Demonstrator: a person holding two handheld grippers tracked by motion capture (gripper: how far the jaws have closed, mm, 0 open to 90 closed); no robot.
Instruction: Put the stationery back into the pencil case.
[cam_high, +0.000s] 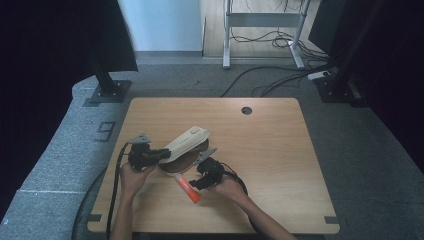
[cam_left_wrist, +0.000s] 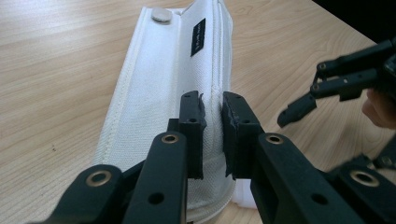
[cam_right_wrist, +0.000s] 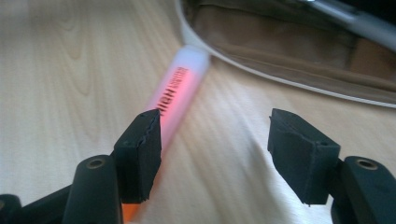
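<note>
A white fabric pencil case lies on the wooden table, lifted open so its tan inside shows. My left gripper is shut on the case's zipper edge near its near end, and it sits at the case's left end in the high view. An orange highlighter lies on the table just in front of the case, its white end touching the rim. My right gripper hovers open low over the table, its left pad beside the highlighter and nothing between the pads.
One finger of the right gripper shows at the right of the left gripper view. A round cable hole sits near the table's far edge. A blurred silvery rod lies over the case's opening. Stands and cables stand on the floor beyond.
</note>
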